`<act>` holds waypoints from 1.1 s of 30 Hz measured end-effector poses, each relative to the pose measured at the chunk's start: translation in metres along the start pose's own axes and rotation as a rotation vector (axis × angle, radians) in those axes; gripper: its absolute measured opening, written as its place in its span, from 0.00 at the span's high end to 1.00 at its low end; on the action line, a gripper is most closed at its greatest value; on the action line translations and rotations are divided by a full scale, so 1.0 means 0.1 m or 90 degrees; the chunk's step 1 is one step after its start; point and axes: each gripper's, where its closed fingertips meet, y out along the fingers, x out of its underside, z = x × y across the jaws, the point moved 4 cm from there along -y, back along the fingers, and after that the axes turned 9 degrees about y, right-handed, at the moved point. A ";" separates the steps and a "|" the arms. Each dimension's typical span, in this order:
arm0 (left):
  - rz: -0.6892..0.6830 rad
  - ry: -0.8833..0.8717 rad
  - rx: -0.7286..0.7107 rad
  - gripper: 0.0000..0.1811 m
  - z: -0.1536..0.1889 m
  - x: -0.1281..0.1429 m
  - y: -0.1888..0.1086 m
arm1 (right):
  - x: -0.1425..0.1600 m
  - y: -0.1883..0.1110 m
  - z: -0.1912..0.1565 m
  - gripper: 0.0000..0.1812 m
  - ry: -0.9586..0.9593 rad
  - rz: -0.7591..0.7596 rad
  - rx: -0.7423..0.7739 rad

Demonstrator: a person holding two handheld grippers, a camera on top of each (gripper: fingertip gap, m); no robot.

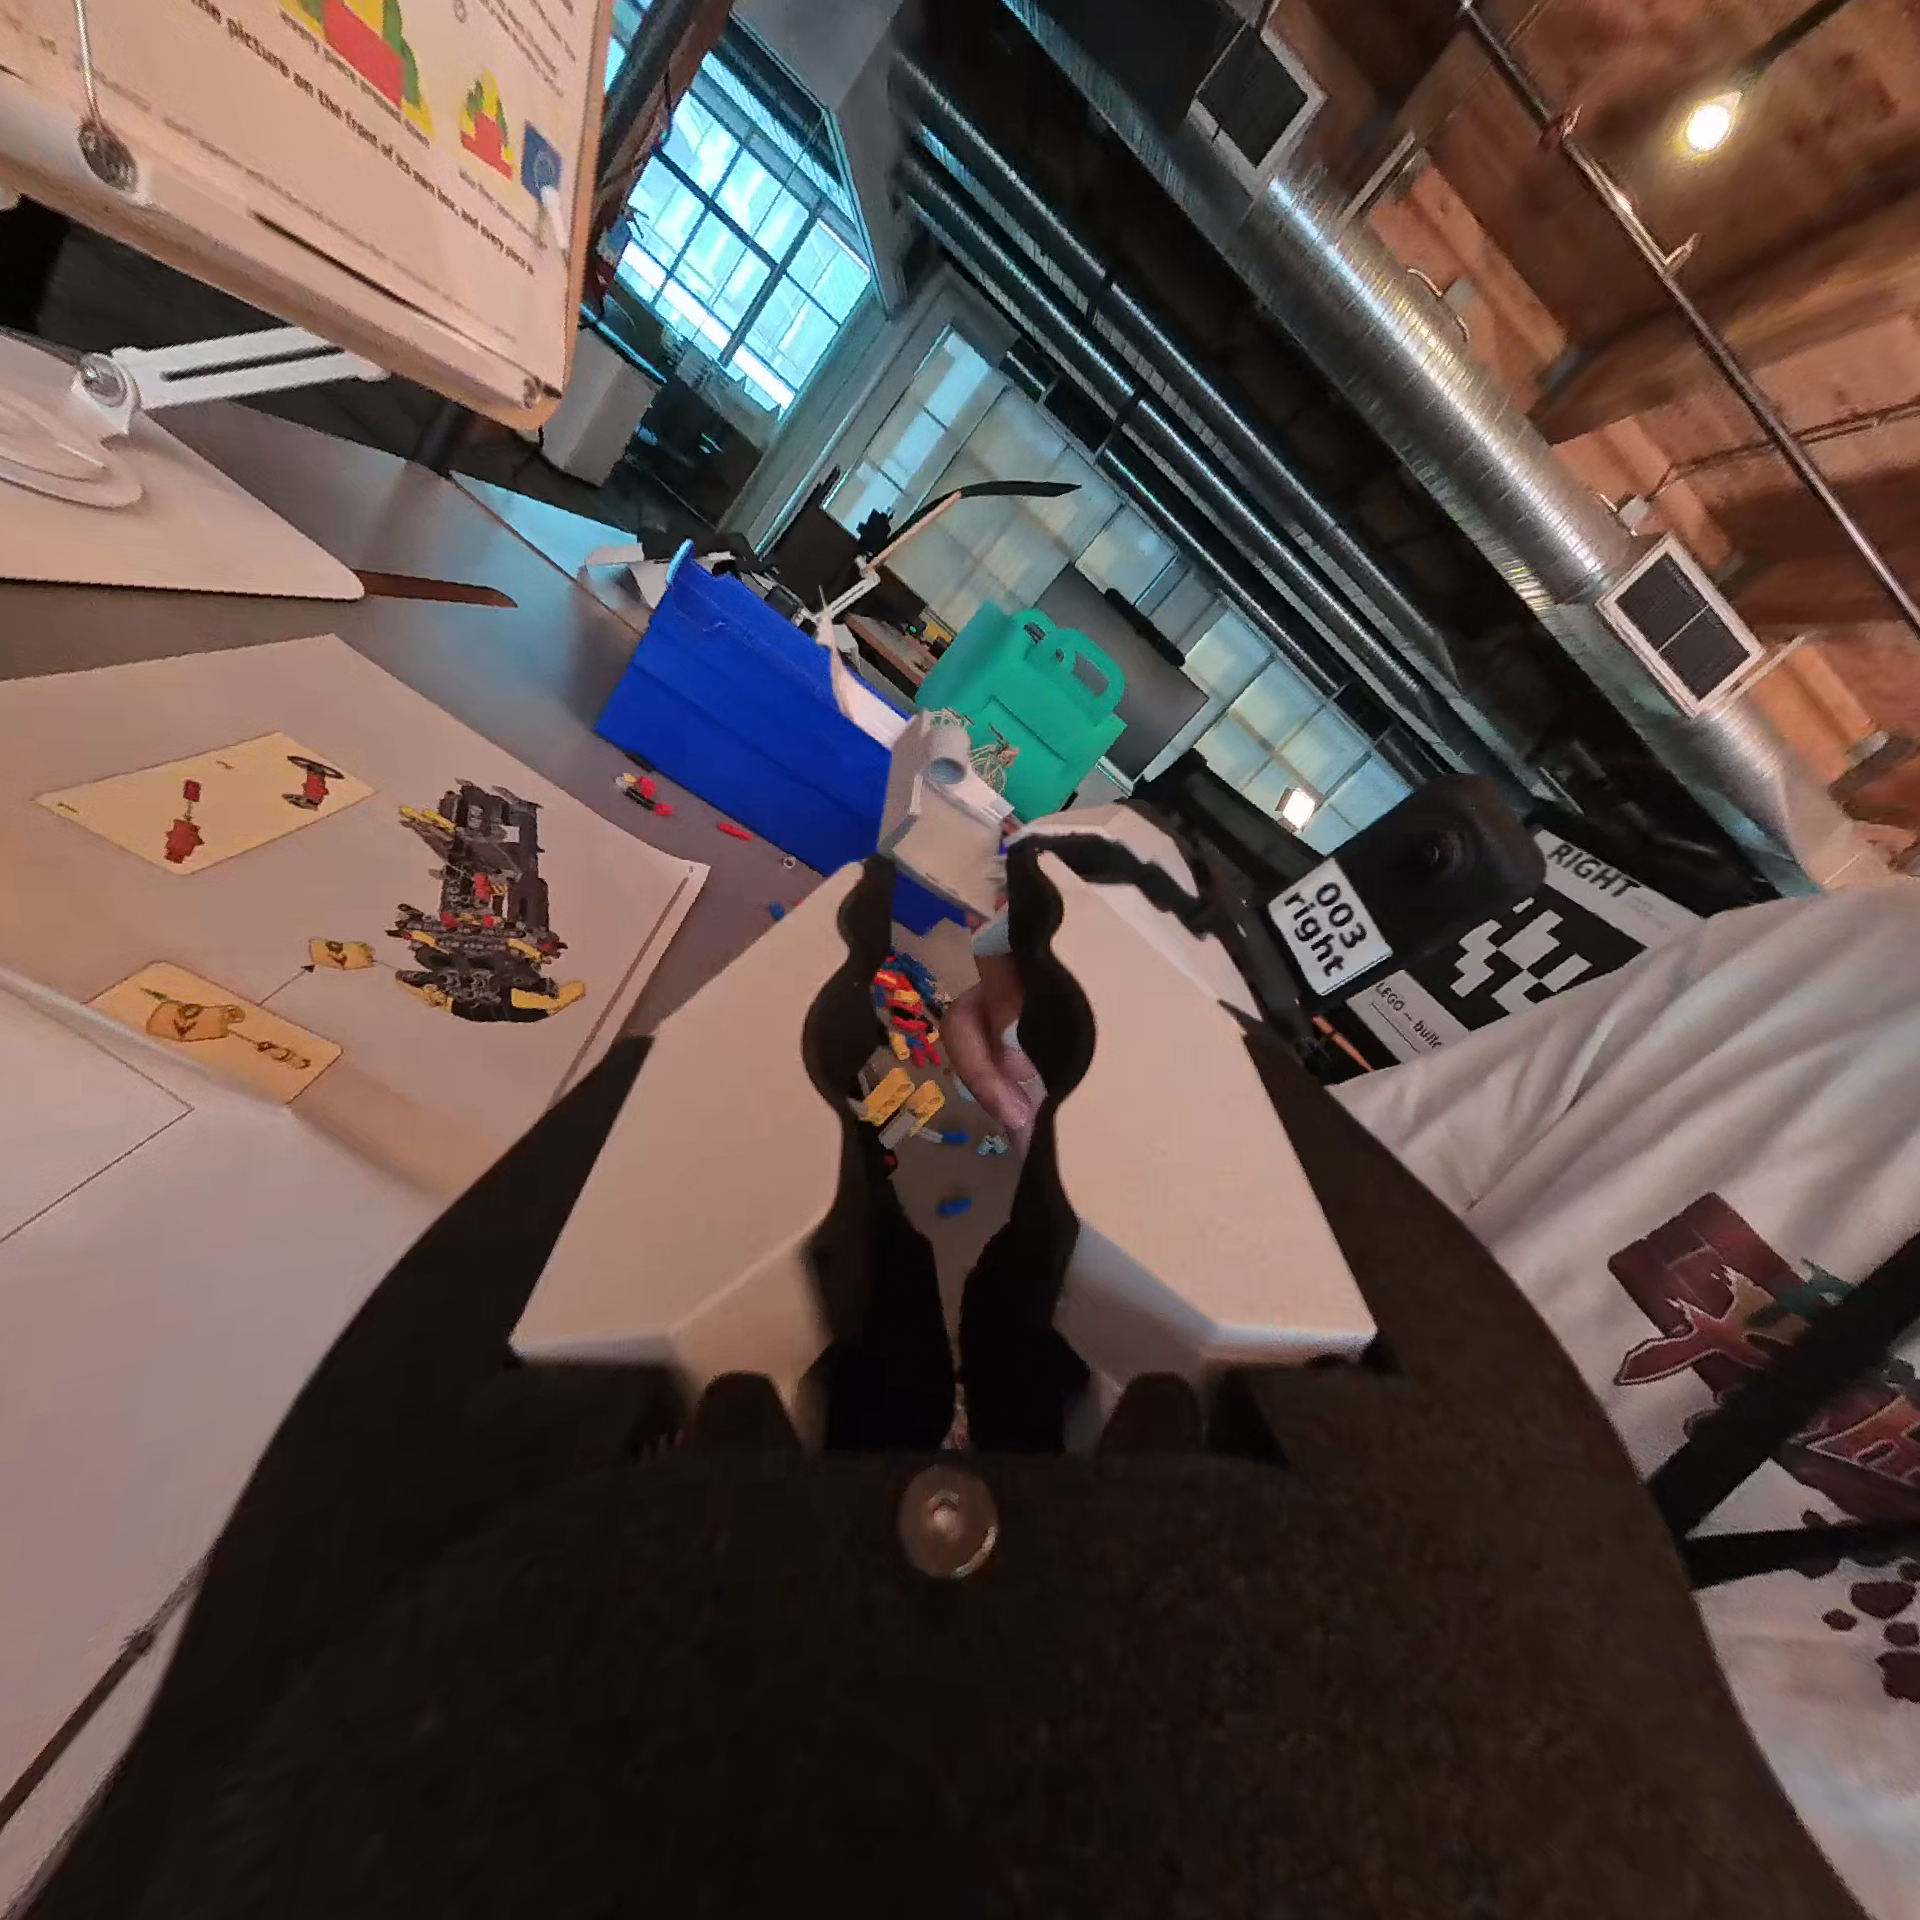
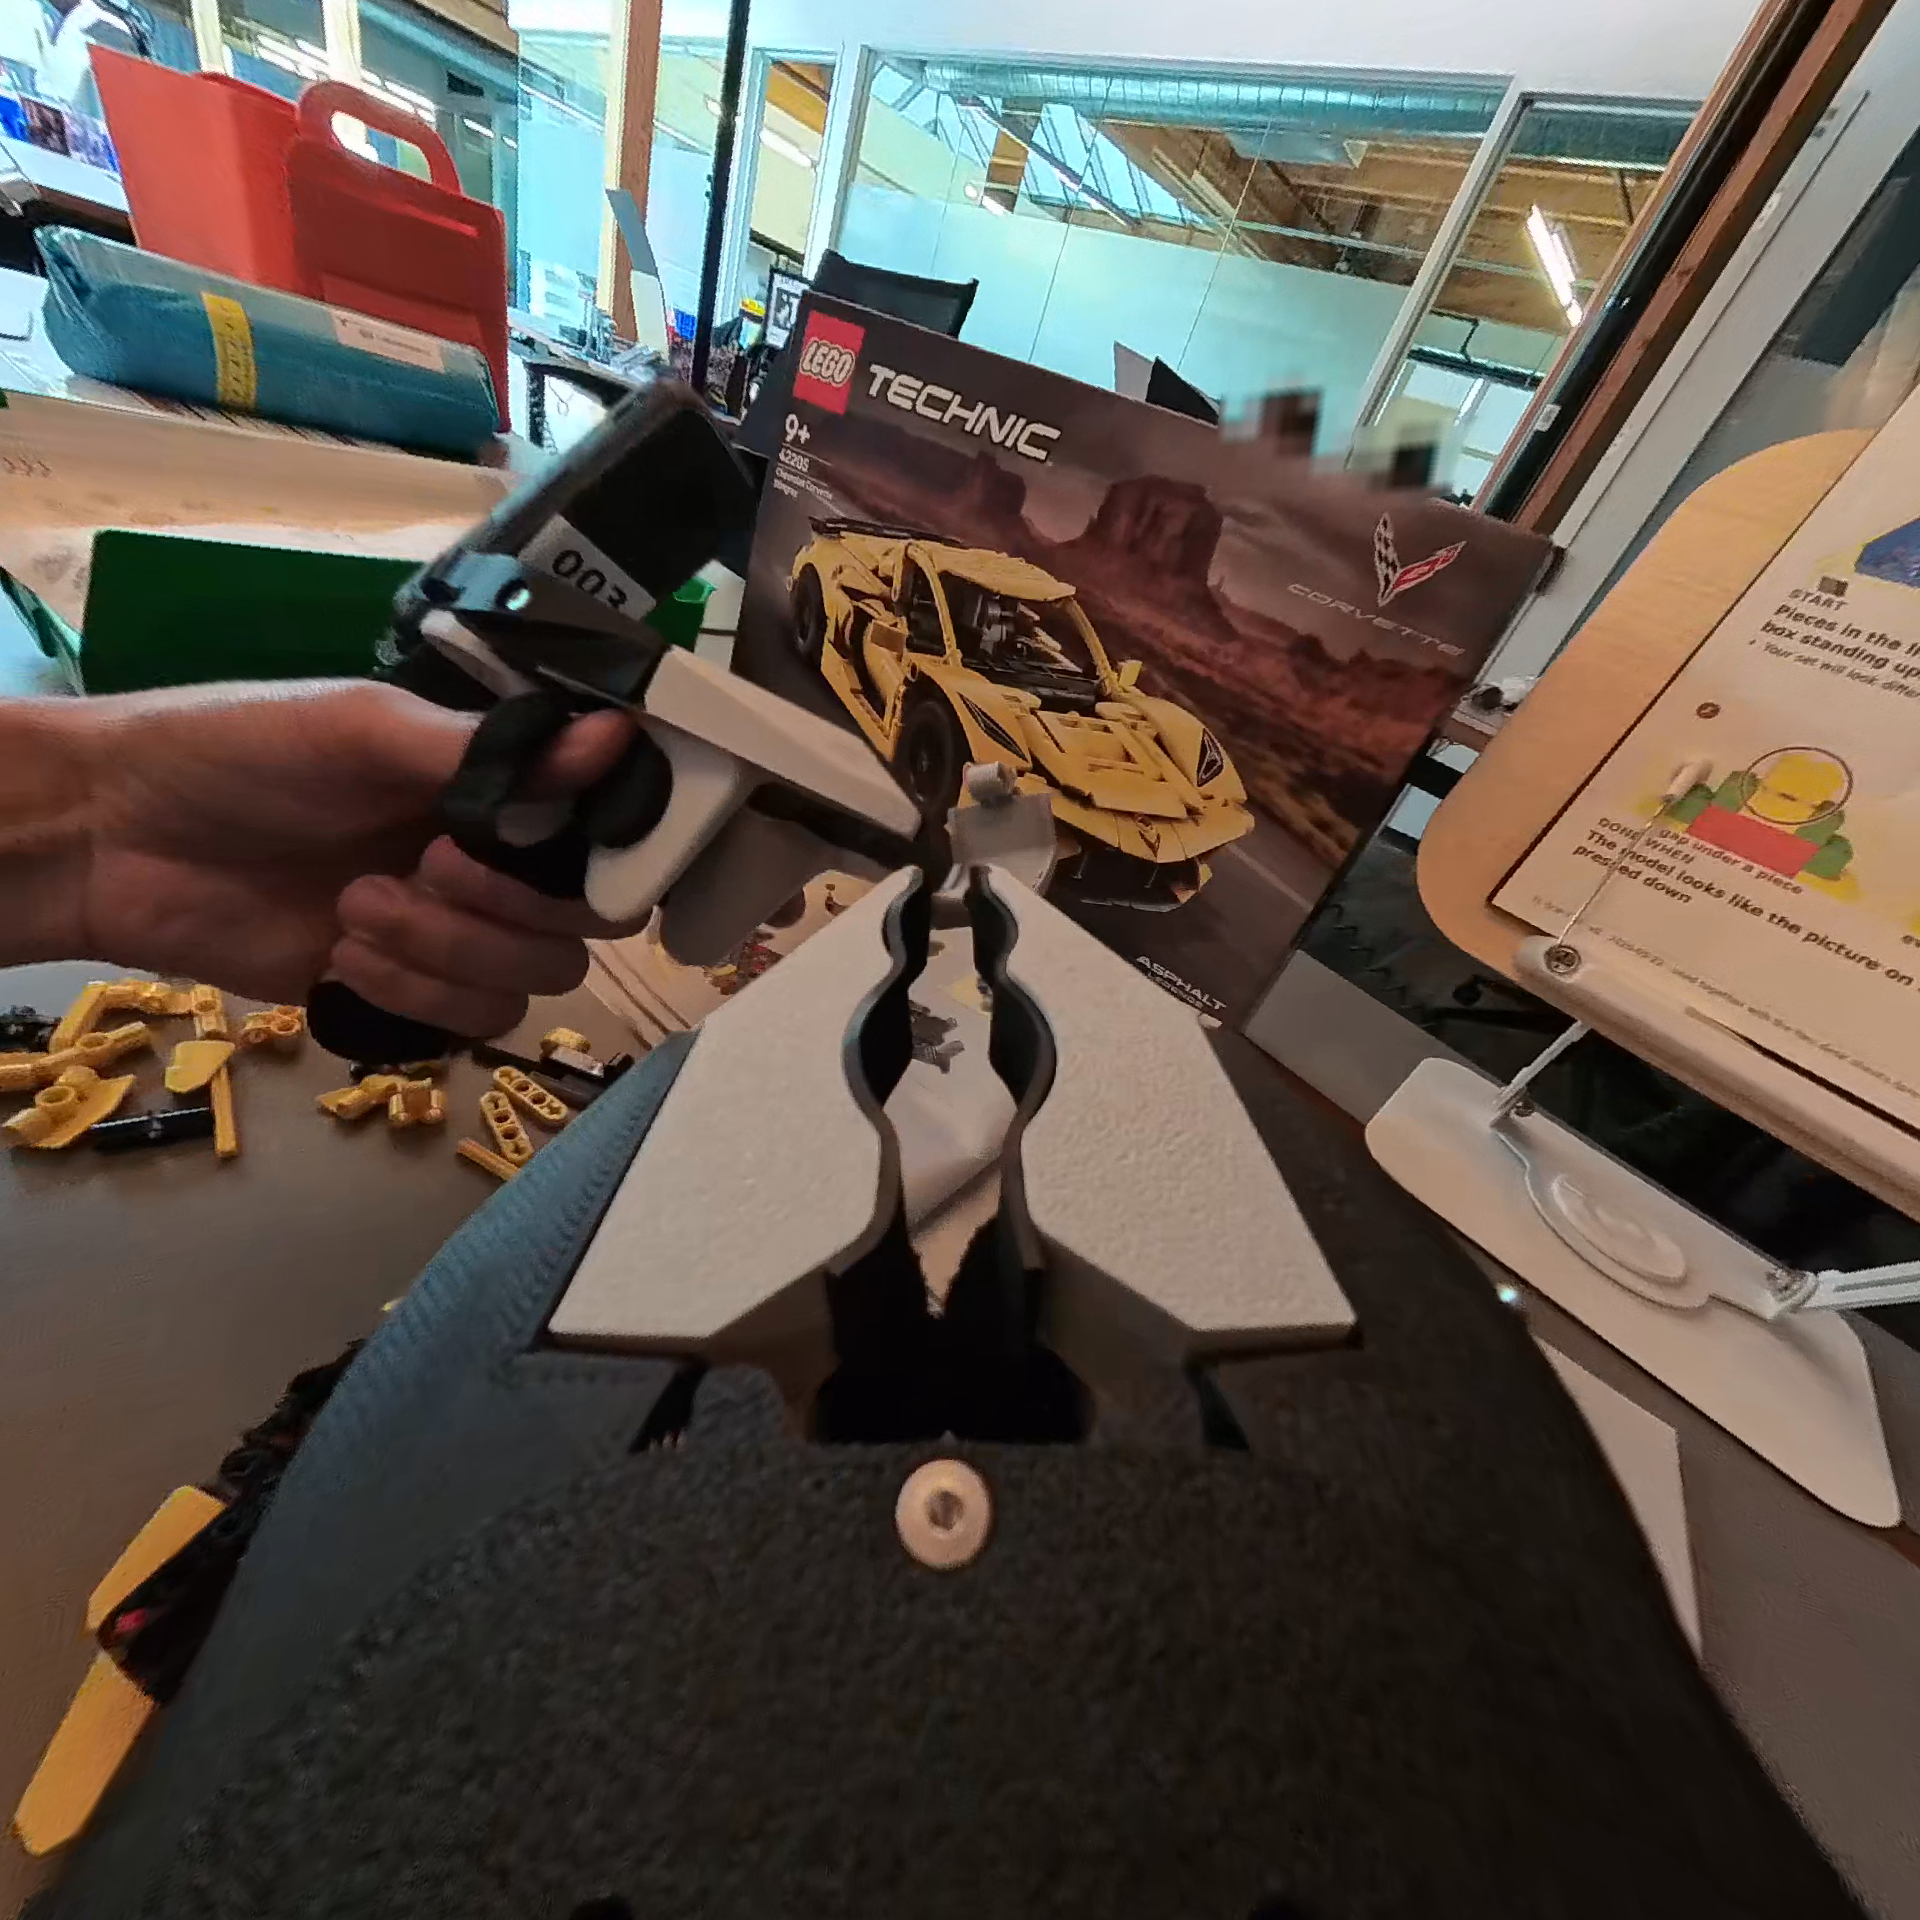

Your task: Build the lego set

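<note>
Both claws pinch one grey piece (image 1: pixel 940 831) mid-frame: left claw (image 1: pixel 935 883), right claw (image 2: pixel 948 883). Risk: twisting could pop it onto cluttered surface (image 2: pixel 208 1299).

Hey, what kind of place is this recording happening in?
Probably a converted industrial loft used as an office or workshop: exposed metal ducts under a wood ceiling, glass partition walls behind the Lego box, and worktables with storage bins.

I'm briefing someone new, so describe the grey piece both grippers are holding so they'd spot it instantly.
Start at the set's box with the yellow car, standing on the table. In front of it the left gripper and right gripper meet tip to tip around the grey piece. The loose parts on the table are mostly yellow.
</note>
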 end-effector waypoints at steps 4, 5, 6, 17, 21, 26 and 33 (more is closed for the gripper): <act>-0.023 0.018 -0.033 0.89 -0.06 0.06 0.02 | 0.00 -0.01 0.02 0.97 0.008 0.004 0.004; -0.023 0.024 -0.046 0.89 -0.08 0.06 0.02 | 0.00 -0.01 0.02 0.96 0.009 0.006 0.007; -0.025 0.027 -0.053 0.89 -0.10 0.06 0.01 | -0.01 -0.01 0.02 0.97 0.010 0.008 0.008; -0.022 0.074 -0.081 0.97 -0.10 0.06 0.03 | 0.06 0.04 -0.06 0.96 0.052 -0.011 -0.028; -0.070 0.098 -0.100 0.98 -0.14 0.08 -0.06 | 0.17 0.08 -0.13 0.95 0.094 -0.062 -0.099; -0.100 0.054 -0.058 0.99 -0.09 0.12 -0.12 | -0.03 -0.18 -0.13 0.92 0.099 -0.068 -0.198; -0.150 -0.060 0.129 0.99 0.23 0.29 -0.02 | -0.01 -0.39 -0.29 0.85 -0.022 -0.092 -0.306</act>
